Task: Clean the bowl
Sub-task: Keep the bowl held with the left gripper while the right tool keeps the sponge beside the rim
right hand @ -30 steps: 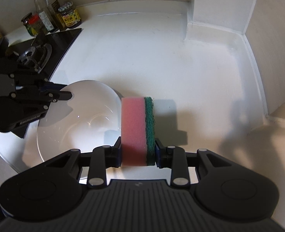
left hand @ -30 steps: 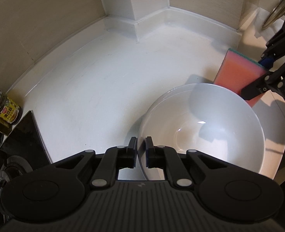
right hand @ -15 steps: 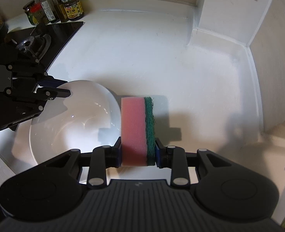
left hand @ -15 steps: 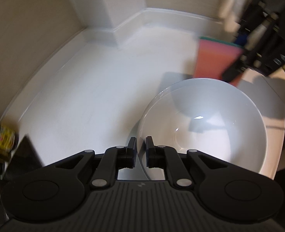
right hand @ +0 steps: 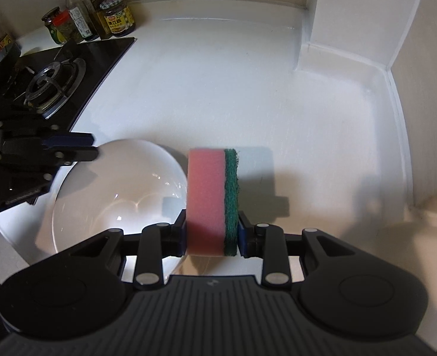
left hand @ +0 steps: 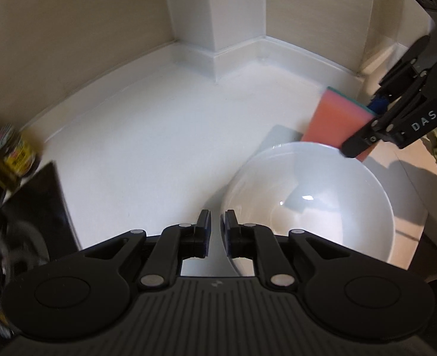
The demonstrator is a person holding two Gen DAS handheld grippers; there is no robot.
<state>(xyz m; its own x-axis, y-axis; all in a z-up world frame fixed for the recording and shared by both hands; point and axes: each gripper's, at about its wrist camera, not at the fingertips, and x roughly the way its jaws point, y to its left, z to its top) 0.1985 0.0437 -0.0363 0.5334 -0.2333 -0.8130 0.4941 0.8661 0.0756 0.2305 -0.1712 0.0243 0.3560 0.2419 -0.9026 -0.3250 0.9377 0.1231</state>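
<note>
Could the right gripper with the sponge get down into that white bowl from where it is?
Probably yes. The right gripper holds the sponge just beside the bowl, whose mouth is open and unblocked. The left gripper, jaws opening, sits only at the near rim.

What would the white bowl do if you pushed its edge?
The bowl has a round, narrow bottom, so it would probably rock or tip. Its glossy surface looks slippery, and the counter is smooth, so it might slide. It looks ceramic, so likely breakable.

Low in the frame, the right claw clamps a pink-and-green sponge upright. A white bowl sits left on the white worktop, the left claw at its upper-left rim.
</note>
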